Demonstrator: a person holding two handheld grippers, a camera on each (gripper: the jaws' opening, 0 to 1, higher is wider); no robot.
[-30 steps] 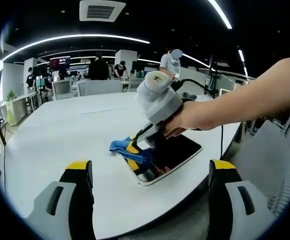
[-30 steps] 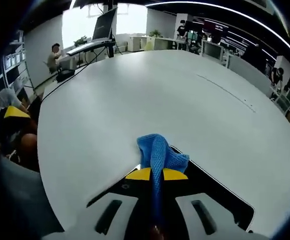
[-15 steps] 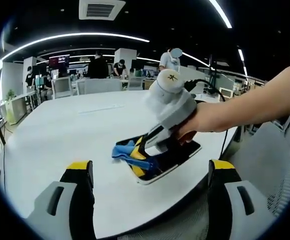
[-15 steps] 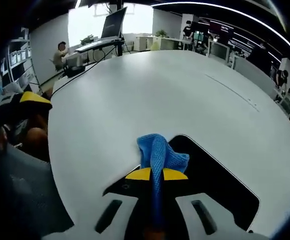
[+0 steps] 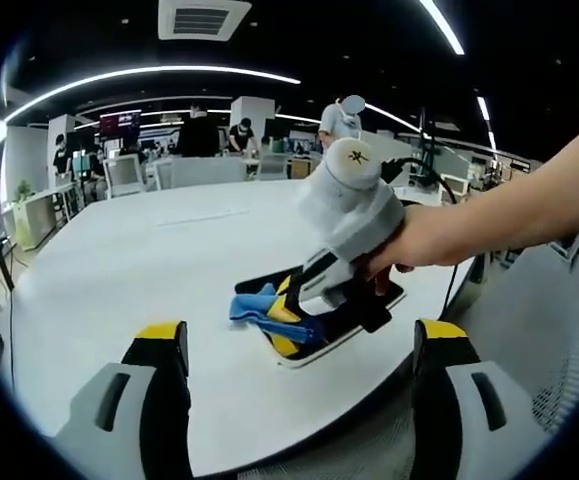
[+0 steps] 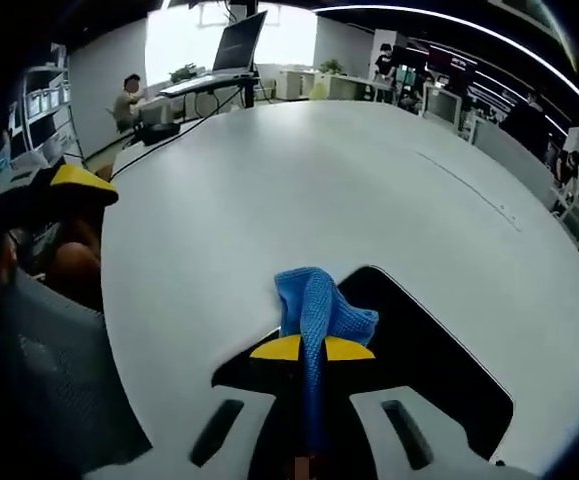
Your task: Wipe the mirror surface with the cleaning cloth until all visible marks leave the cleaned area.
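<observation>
Mid-wipe: the right gripper (image 6: 312,348), jaws pinching the blue woven cleaning cloth (image 6: 318,305), holds it on the dark rectangular white-framed mirror (image 6: 439,375) near its corner, the left gripper (image 5: 299,345) gaping idle nearby; next, probably sweeping across the glass.

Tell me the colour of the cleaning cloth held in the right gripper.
Blue. The cleaning cloth shows best in the right gripper view, pinched between yellow-tipped jaws over the mirror.

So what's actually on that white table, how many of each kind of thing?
Blue cleaning cloth: 1, pinched in the right gripper
Mirror: 1, lying flat on the table
Total: 2 things
The left gripper hangs open, short of the table's edge.
</observation>
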